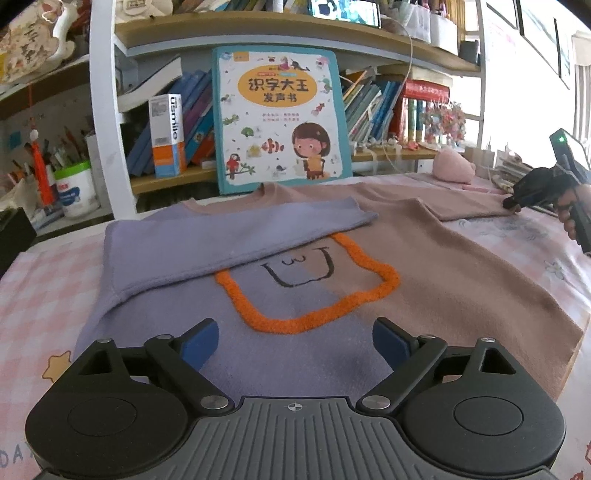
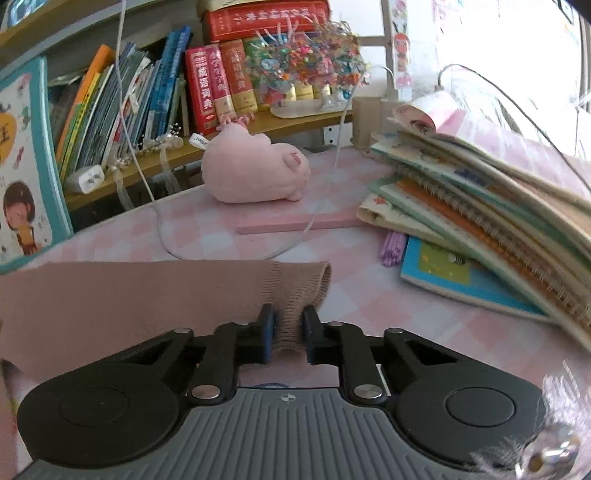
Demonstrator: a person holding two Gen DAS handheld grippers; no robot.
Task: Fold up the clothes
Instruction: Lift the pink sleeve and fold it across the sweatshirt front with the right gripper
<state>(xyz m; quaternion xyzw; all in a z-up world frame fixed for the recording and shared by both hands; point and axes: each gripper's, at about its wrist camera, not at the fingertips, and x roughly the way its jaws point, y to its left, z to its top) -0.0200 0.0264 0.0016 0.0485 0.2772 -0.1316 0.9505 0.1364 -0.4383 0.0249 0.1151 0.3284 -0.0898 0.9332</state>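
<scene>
Sweater (image 1: 424, 266) cuff (image 2: 295, 291) pinched by right tongs (image 2: 289, 334); left tongs (image 1: 295, 345) agape.

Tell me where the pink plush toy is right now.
The pink plush toy lies on the checked tablecloth in the right wrist view, before the bookshelf, left of the notebook stack, beyond the gripped sleeve cuff.

A pink-and-white checked tablecloth (image 2: 229, 221) covers the table, which stands against a wooden bookshelf (image 1: 295, 33) on white curved uprights (image 1: 107, 122). The shelves are crowded with leaning picture books (image 2: 122, 107) and red dictionaries (image 2: 221, 81); a large children's book (image 1: 280, 118) is propped upright against them. A pink plush toy (image 2: 255, 170) lies near a slanting stack of notebooks (image 2: 480, 206). Strong daylight floods in from a window (image 2: 498, 40) on the right.
</scene>
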